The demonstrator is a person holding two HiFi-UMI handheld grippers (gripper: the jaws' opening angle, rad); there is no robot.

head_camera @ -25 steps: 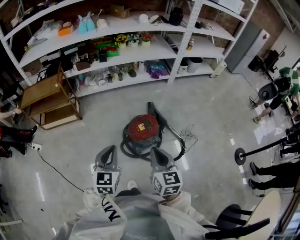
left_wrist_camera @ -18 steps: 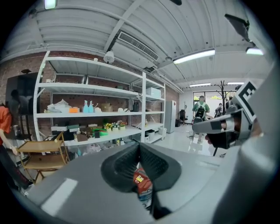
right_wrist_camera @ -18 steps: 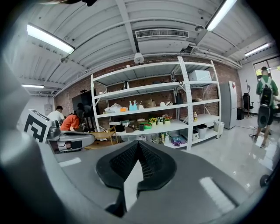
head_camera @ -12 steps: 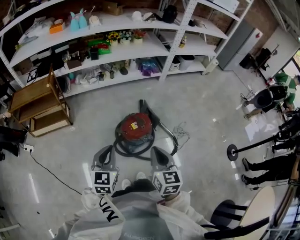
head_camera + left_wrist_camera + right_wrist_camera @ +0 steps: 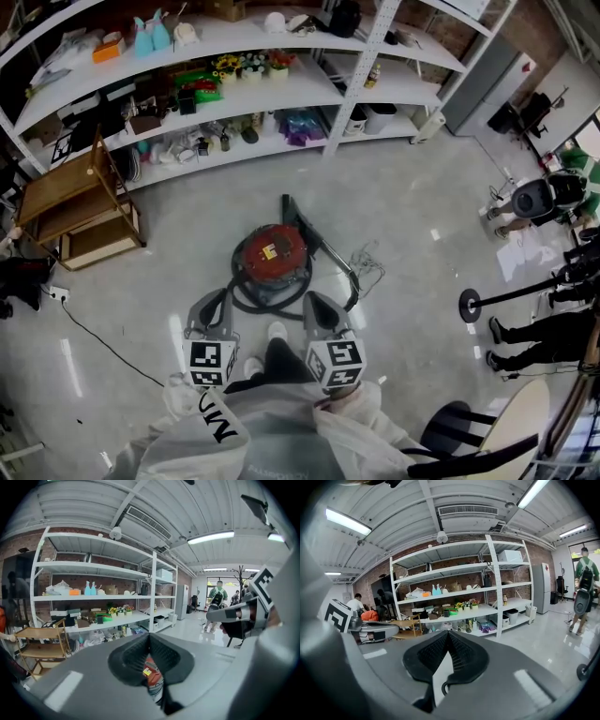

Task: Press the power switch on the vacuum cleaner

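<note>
The person has stepped forward: a shoe (image 5: 277, 331) now shows ahead between the two grippers. The red vacuum cleaner (image 5: 272, 255) sits on the floor (image 5: 422, 234) just beyond them, its place in view hardly changed. The left gripper (image 5: 217, 298) and right gripper (image 5: 313, 302) hang short of it, fingers closed on nothing. This looks like the approach; the switch is untouched, and I cannot pick it out.

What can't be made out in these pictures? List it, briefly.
Power switch: head view, the vacuum is too small to pick it out.
Left gripper view: the shut jaws hide all but a red sliver of the vacuum.
Right gripper view: none of its red body shows past the jaws.
Floor cable: head view, one end runs under the person's sleeve.
</note>
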